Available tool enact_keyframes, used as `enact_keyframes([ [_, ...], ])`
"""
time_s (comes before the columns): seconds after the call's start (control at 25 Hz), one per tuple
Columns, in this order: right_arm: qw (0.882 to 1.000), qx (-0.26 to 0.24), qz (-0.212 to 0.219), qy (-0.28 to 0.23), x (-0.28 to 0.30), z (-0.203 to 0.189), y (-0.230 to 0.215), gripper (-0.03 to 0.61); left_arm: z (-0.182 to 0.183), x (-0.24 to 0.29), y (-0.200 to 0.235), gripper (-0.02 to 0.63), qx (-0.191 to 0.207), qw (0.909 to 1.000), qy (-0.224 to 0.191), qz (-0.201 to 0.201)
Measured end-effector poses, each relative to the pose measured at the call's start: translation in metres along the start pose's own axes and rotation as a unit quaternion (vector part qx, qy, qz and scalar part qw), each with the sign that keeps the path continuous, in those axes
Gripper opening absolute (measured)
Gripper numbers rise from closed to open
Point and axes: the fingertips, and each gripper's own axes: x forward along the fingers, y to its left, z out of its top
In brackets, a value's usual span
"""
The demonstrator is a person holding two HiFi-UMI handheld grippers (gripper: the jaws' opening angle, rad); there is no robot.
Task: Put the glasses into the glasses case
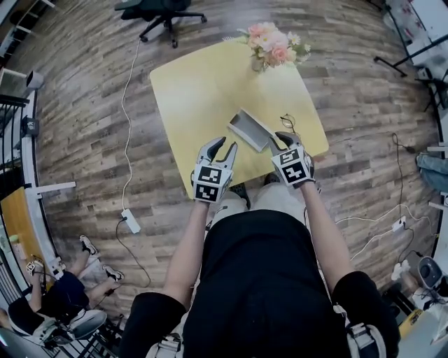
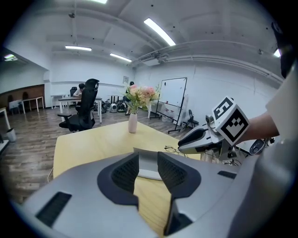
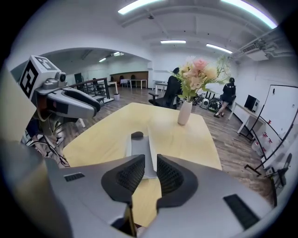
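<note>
While outside case (image 1: 250,130), glasses (image 1: 288,123) on table (image 1: 199,91).

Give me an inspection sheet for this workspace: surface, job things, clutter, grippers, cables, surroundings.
Surface: yellow table, light top.
Job's things: grey glasses case mid-table, apparently open; glasses lie on the table beside it, not inside.
Clutter: vase of flowers at the far edge.
Grippers: left gripper and right gripper both open, empty, over the near edge.
Cables: white cable and power strip on the floor.
Surroundings: wood floor, office chair, seated person.
</note>
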Motion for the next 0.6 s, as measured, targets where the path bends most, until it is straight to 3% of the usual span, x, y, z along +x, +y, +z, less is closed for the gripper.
enact_keyframes([
  [0.6,0.999,0.017,-0.002,-0.030,-0.040,-0.020,-0.088,0.100,0.039,0.007,-0.058,0.132,-0.027,0.9977,-0.022,0.059],
])
